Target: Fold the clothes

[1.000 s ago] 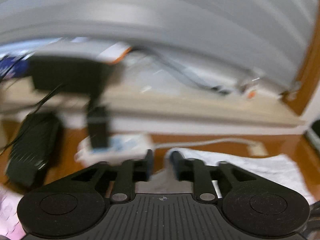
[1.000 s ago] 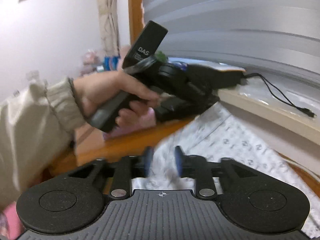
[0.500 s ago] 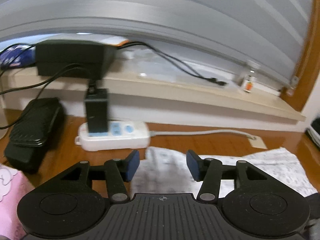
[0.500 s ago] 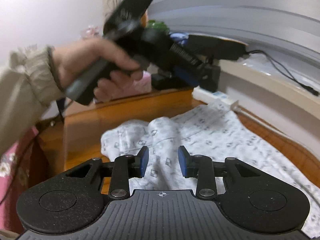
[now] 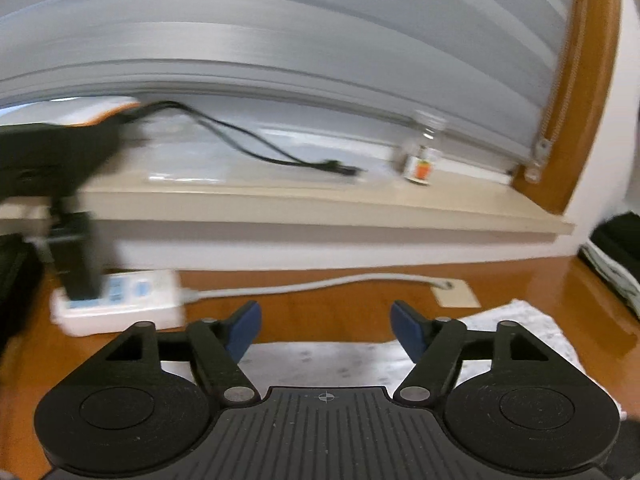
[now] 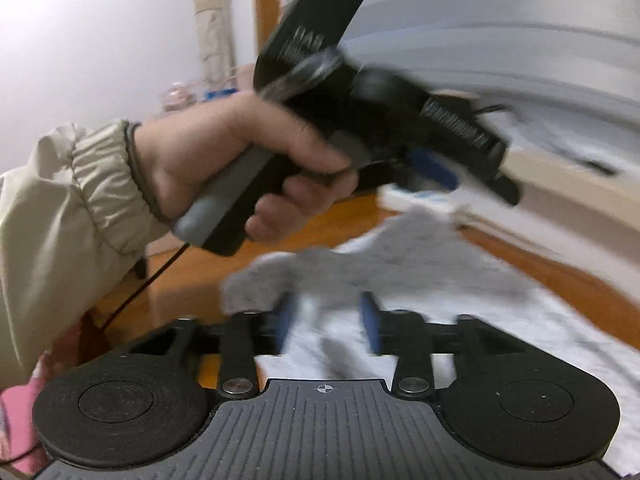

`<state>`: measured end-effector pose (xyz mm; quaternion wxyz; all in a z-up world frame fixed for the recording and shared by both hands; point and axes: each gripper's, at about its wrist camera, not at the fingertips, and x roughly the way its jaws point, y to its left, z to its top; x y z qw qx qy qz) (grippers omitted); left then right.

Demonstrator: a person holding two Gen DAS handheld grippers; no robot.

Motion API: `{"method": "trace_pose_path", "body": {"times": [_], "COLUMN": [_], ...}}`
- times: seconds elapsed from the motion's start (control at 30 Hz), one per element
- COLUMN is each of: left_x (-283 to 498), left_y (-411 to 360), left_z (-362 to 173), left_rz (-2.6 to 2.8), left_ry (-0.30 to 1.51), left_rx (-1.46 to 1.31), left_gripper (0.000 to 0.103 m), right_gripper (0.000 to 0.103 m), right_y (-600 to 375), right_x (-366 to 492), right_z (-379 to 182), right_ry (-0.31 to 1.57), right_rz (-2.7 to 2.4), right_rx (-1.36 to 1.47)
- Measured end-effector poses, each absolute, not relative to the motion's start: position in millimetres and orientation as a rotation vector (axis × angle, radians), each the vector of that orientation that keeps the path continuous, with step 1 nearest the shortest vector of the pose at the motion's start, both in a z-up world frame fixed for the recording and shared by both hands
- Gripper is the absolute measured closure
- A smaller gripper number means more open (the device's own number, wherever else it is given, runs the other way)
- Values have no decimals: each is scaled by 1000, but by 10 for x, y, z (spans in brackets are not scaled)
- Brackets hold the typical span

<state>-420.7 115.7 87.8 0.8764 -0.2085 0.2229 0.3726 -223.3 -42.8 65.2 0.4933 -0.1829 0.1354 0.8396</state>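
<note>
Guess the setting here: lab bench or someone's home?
Likely a home room, at a window. Pale grey slatted blinds hang above a beige windowsill; a white power strip sits on the glossy orange-brown wooden tabletop beside a white patterned garment.

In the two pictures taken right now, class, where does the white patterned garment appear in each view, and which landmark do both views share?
Left wrist view: the white patterned garment lies low in the picture on the wooden table, reaching toward the lower right.
Right wrist view: the garment runs from centre to the lower right, blurred.
Shared landmark: the white power strip, at left in the left wrist view, upper right of the garment in the right wrist view.
</note>
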Motion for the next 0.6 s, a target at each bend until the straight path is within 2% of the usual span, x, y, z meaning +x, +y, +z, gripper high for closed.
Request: {"method": "trace_pose_path", "body": {"times": [0.33, 0.6], "left_x": [-2879, -1958], "left_y": [924, 733], "left_z": [627, 418], "left_rz": [602, 466], "left_ry": [524, 577], "left_rx": [-356, -315], "left_gripper": [25, 24], "right_gripper": [56, 56], "right_y": [-1205, -1672], "right_x": [-756, -287], "right_z": [552, 283], "right_ry": [298, 391], "right_rz": [1666, 1575], "right_rx": [-544, -455]}}
